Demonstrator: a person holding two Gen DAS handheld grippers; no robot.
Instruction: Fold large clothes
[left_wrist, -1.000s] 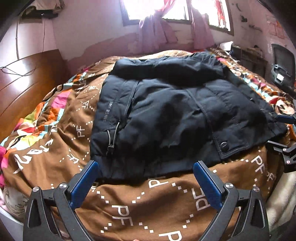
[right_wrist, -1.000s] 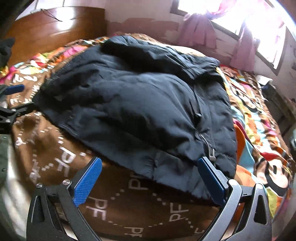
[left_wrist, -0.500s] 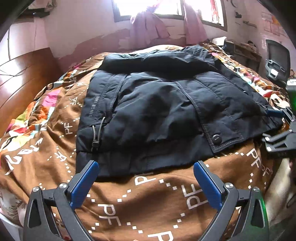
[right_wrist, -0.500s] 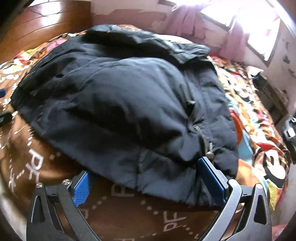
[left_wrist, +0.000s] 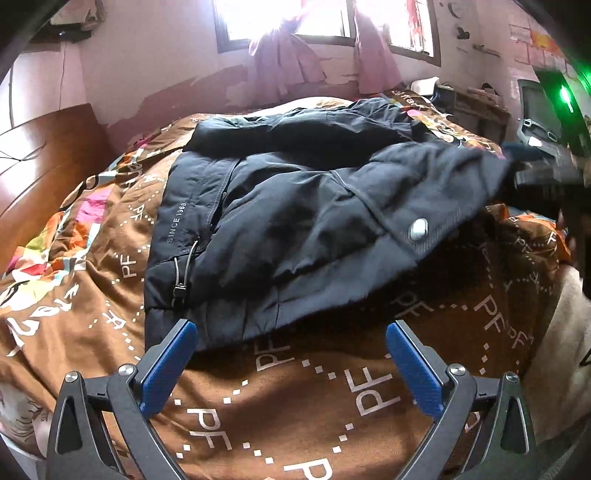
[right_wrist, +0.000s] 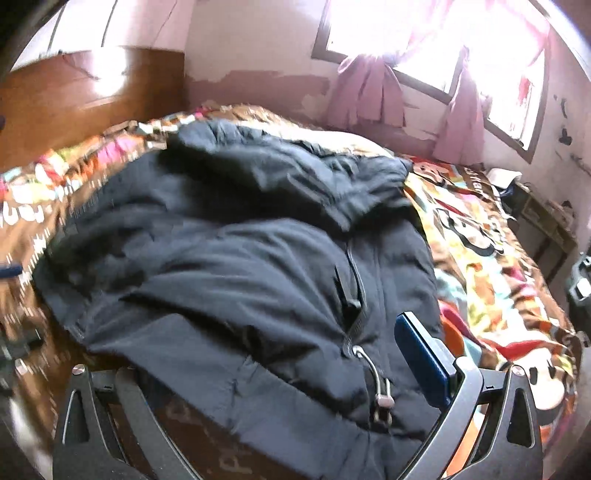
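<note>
The dark navy padded jacket lies spread across the middle of the bed, on the brown bedspread printed with white "PF" letters. Its collar end points towards the far edge under the window and its hem towards the near edge. The left gripper hovers with its jaws wide apart and empty, just short of the hem's left corner. The right gripper has the hem's right corner draped across it. Only its right blue pad shows, standing wide, while the other is buried under cloth, so I cannot tell whether it is clamped. In the left wrist view that corner, the one with the silver snap button, rises clear of the bedspread towards the bed's right edge. The step looks to be taking both hem corners to fold the jacket. To do it well, the left jaws should slide under the full thickness at the left corner. They should bite past the black drawcord toggle, not on it. Both corners should then rise together, because padded cloth slips and sags when only one side is carried.
</note>
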